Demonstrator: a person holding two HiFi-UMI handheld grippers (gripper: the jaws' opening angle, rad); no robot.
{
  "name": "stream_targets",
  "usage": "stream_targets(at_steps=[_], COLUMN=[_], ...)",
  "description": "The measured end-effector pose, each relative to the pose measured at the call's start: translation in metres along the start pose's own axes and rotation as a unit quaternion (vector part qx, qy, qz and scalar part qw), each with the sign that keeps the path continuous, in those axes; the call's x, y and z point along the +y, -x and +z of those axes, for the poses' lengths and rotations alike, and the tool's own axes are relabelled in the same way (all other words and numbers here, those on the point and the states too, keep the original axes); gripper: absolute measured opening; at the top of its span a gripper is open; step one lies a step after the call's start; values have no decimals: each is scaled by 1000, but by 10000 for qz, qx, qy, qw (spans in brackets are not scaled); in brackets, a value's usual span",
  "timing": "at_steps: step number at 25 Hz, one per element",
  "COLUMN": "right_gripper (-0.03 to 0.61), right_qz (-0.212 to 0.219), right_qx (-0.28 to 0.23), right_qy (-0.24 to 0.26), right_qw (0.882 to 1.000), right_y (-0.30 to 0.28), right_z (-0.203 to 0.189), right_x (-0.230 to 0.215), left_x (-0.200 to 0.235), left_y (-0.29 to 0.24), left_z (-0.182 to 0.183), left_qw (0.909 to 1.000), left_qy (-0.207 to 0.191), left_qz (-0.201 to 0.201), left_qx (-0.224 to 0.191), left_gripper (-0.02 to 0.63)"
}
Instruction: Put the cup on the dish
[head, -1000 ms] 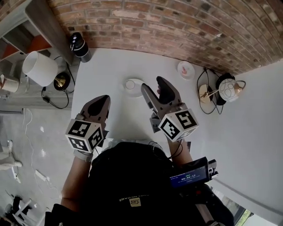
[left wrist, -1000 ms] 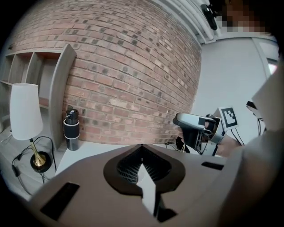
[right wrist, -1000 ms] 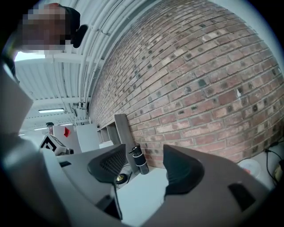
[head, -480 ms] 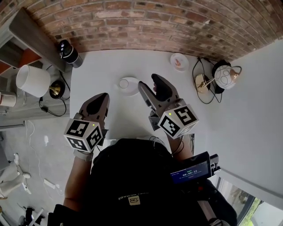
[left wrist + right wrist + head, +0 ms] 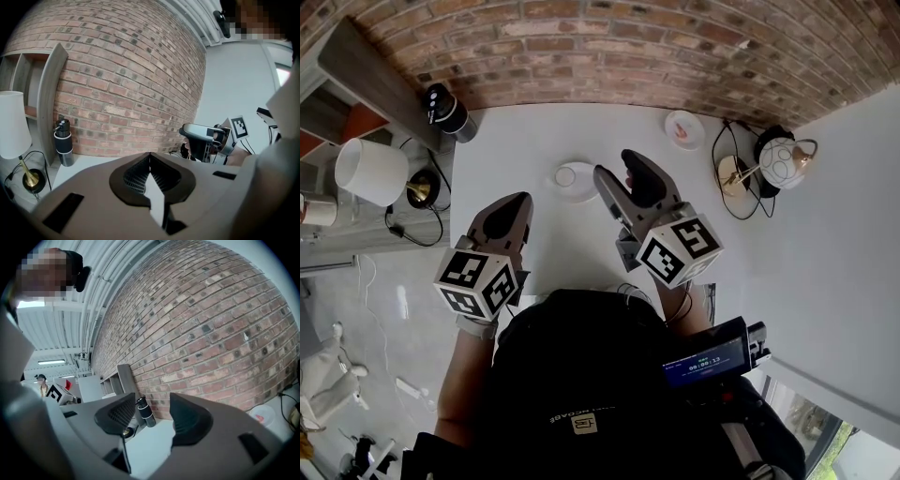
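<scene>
A small white cup [image 5: 565,175] appears to stand on a white dish [image 5: 587,187] in the middle of the white table [image 5: 534,141], seen only in the head view. My right gripper [image 5: 626,182] hovers just right of the dish, open and empty; its own view shows a wide gap between the jaws [image 5: 152,416]. My left gripper [image 5: 512,210] hangs nearer the table's front left, short of the dish. It is shut with nothing in it, the jaw tips meeting [image 5: 150,155].
A black and silver bottle [image 5: 445,108] stands at the back left corner by the brick wall. A second small dish [image 5: 682,129] with something pink lies at the back right. A round patterned lamp [image 5: 783,164] and cables sit far right, a white-shaded lamp [image 5: 370,169] off the table's left.
The head view has shifted a little, so the table sits slightly differently in the picture. Both grippers keep about the same places and the same states.
</scene>
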State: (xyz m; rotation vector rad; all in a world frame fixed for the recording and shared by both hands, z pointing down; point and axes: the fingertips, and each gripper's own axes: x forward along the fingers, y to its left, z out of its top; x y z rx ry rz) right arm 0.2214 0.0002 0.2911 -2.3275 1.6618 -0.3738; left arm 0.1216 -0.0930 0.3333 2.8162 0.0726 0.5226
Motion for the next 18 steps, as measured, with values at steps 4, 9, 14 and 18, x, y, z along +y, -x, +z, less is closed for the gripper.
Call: stream_targets(at_steps=[4, 9, 14, 18], right_gripper=[234, 233, 235, 234], right_qz=[9, 12, 27, 41], right_qx=[73, 90, 122, 93], right_qy=[1, -67, -29, -58], right_qw=[10000, 9999, 9999, 9999], right_y=[-1, 0, 3, 5], right_z=[-4, -5, -7, -7], right_x=[1, 1, 3, 5], left_x=[1, 1, -2, -3], left_y=[2, 5, 7, 10], left_z=[-3, -4, -6, -7], left_qw=[10000, 10000, 10000, 10000], left_qy=[23, 62, 57, 56], left_qz=[16, 59, 60, 63], left_qx=[16, 18, 9, 4], left_gripper=[5, 5, 5, 5])
